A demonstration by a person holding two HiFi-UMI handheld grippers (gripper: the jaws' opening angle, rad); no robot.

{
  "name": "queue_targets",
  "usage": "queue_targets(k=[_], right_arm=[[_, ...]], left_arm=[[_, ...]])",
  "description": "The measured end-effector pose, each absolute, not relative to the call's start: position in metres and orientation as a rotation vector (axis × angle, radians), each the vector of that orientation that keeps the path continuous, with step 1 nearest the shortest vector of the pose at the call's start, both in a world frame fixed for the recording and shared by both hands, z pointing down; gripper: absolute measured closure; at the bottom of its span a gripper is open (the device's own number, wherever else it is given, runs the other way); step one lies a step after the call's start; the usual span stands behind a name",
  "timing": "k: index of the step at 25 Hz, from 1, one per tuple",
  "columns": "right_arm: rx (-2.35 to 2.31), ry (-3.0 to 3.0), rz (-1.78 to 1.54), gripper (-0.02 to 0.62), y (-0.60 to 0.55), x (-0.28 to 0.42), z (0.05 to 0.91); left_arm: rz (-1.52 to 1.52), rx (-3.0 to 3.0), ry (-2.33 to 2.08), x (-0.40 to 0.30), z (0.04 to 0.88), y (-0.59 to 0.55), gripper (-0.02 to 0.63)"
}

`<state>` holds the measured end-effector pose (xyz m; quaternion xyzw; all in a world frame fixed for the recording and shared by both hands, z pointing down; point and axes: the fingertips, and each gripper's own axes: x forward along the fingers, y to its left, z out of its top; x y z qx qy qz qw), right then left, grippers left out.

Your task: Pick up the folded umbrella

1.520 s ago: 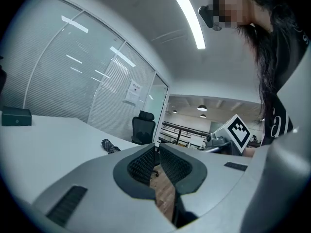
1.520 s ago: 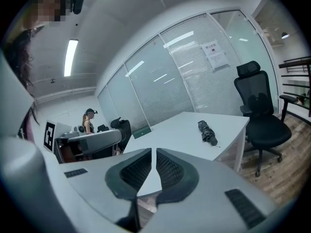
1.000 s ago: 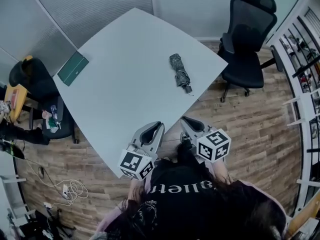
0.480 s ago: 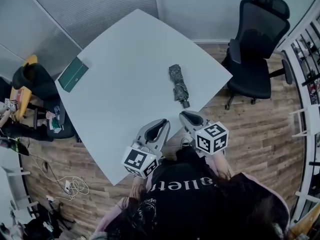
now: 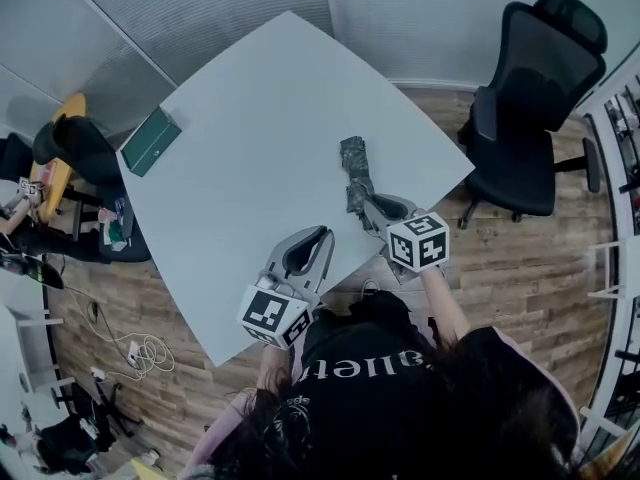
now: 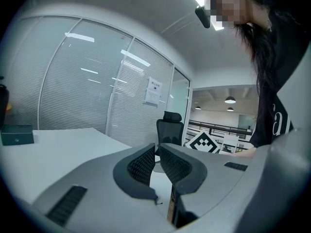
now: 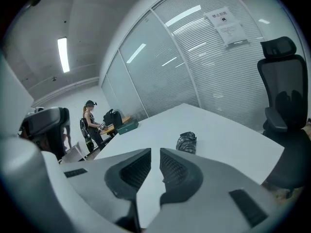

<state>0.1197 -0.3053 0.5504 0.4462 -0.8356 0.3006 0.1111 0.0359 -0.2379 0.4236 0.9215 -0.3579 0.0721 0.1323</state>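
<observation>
- The umbrella [image 5: 354, 172] lies folded on the pale tabletop [image 5: 240, 148], near the edge that faces the chair [image 5: 535, 98].
- It is dark and patterned, and its length runs from the far side towards the person.
- The right tongs [image 5: 370, 208] are together with nothing between them. In the head view their tips sit at the umbrella's near end, and whether they touch it cannot be told.
- In the right gripper view the umbrella [image 7: 186, 142] shows just past the tips of the right tongs [image 7: 155, 152], a little right of the slit between the jaws.
- The left tongs [image 5: 318, 236] are also together and hold nothing. They hang over the tabletop's near edge, left of the umbrella and apart from it.
- The left gripper view shows the left tongs [image 6: 156, 150] pointing across the tabletop towards the chair [image 6: 169, 130], with the right tongs' marker cube [image 6: 206, 143] beside them.
- A green case [image 5: 150, 140] rests on the far left corner of the tabletop, well apart from the umbrella.
- A person [image 7: 90, 123] stands in the background beyond that corner.
</observation>
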Motion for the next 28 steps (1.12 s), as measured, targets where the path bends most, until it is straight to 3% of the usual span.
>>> queue_targets(k=[6, 12, 19, 28], right_arm=[[1.303, -2.384, 0.925, 0.543, -0.345, 0.127, 0.585], [1.305, -2.328, 0.985, 0.466, -0.378, 0.120, 0.615], [1.370, -2.136, 1.031, 0.319, -0.402, 0.115, 0.659], [1.429, -1.941, 1.038, 0.298, -0.417, 0.111, 0.698]], left_arm=[[0.233, 2.640, -1.092, 0.036, 0.429, -0.244, 0.560], [0.233, 2.610, -1.119, 0.025, 0.428, -0.245, 0.560], [0.246, 2.576, -1.191, -0.010, 0.424, -0.249, 0.560], [0.257, 2.551, -1.226, -0.040, 0.425, -0.249, 0.560]])
